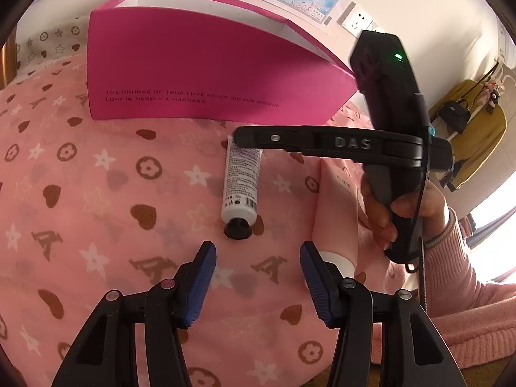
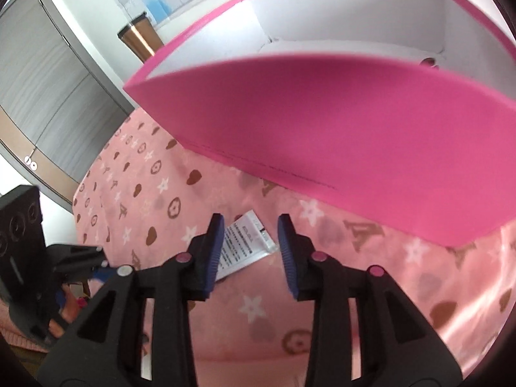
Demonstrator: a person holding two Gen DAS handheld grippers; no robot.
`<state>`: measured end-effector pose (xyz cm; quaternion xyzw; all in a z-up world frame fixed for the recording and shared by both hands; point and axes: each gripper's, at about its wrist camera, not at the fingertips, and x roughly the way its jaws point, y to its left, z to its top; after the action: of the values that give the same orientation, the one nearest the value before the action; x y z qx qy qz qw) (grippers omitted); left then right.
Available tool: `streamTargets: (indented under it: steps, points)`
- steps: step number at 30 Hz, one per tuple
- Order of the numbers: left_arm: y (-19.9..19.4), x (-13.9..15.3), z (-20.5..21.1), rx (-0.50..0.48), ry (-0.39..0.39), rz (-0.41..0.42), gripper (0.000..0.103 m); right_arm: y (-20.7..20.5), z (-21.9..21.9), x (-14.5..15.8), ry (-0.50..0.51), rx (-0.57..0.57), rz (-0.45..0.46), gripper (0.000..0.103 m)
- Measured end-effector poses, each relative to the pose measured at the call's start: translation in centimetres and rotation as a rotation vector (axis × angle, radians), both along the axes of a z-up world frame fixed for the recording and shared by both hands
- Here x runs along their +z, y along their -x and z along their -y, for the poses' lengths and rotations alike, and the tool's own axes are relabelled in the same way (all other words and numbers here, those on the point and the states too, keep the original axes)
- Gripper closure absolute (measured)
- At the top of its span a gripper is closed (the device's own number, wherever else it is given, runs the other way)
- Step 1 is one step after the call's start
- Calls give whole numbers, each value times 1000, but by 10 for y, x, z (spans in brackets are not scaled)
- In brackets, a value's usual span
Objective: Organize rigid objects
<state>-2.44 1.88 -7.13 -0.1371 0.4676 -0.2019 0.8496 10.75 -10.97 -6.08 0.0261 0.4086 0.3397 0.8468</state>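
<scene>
A white tube (image 1: 240, 183) with a black cap lies on the pink patterned bedspread (image 1: 96, 193), cap toward me, just ahead of my left gripper (image 1: 258, 246). That gripper is open with nothing between its fingers. A pink tube (image 1: 337, 206) with a white cap lies to the right, partly behind the right finger. My right gripper (image 1: 240, 138) reaches in from the right over the white tube's crimped end. In the right wrist view this gripper (image 2: 251, 222) is open above that flat end of the white tube (image 2: 246, 245); the pads do not press it. An open pink box (image 1: 209, 71) stands behind.
The pink box (image 2: 322, 129) with white inner walls looms close ahead in the right wrist view. A hand (image 1: 403, 213) in a pink sleeve holds the right gripper. A wall socket (image 1: 358, 21), wall maps, a grey wardrobe (image 2: 48, 96) and a yellow-draped chair (image 1: 477, 135) surround the bed.
</scene>
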Motion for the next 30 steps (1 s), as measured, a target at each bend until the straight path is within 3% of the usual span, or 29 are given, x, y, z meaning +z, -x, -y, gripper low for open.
streamTargets:
  steps: [5,7,16,23,30]
  points:
    - [-5,0,0,21,1,-9,66,11,6,-2,3,0,-2,65]
    - [-9,-1,-1,41,-13,-8,69,18,11,-3,3,-13,2,65]
    - [-13,1,-9,122,-36,10,71,32,21,-7,-35,-24,-17,65]
    - [-16,12,-11,109,-50,38,73,32,26,-8,-72,-48,-27,65]
    - [-16,8,-4,120,-70,13,73,33,27,-6,-72,-55,-25,65]
